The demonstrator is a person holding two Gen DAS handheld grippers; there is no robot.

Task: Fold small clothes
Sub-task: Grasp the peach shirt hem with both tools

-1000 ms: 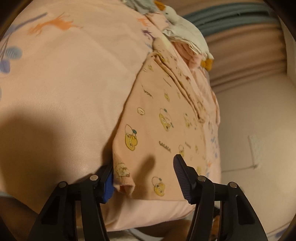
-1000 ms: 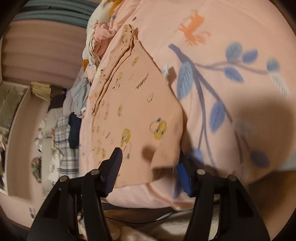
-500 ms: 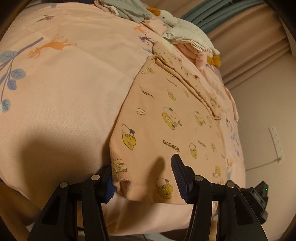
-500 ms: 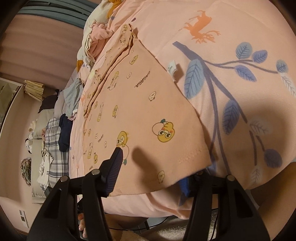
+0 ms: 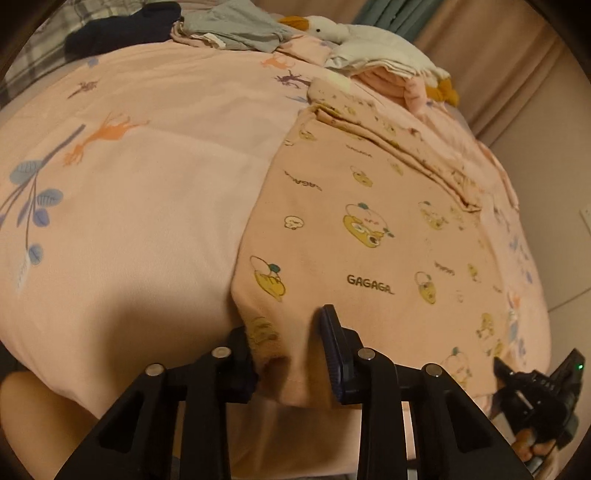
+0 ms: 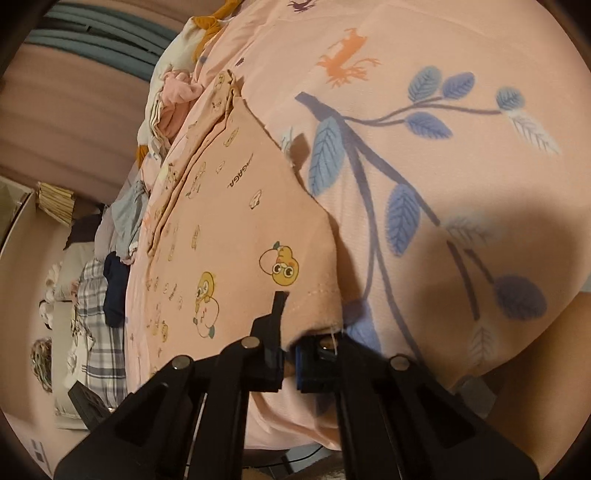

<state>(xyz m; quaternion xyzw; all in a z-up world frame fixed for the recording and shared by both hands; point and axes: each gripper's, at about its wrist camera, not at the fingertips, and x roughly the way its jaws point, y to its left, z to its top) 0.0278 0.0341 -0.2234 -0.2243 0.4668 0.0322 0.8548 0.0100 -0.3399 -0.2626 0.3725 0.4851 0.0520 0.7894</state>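
Both jaws just closed: left gripper (image 5: 291,347) & right gripper (image 6: 290,363) now pinching garment (image 5: 369,236) hem corners.

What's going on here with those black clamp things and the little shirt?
A person is folding a small peach garment printed with cartoon ducks, laid flat on a bedspread. They hold a gripper in each hand. The left gripper has been closing on one near corner of the hem, the cloth between its fingers. The right gripper has just shut on the other near corner. More clothes and a plush goose lie beyond.
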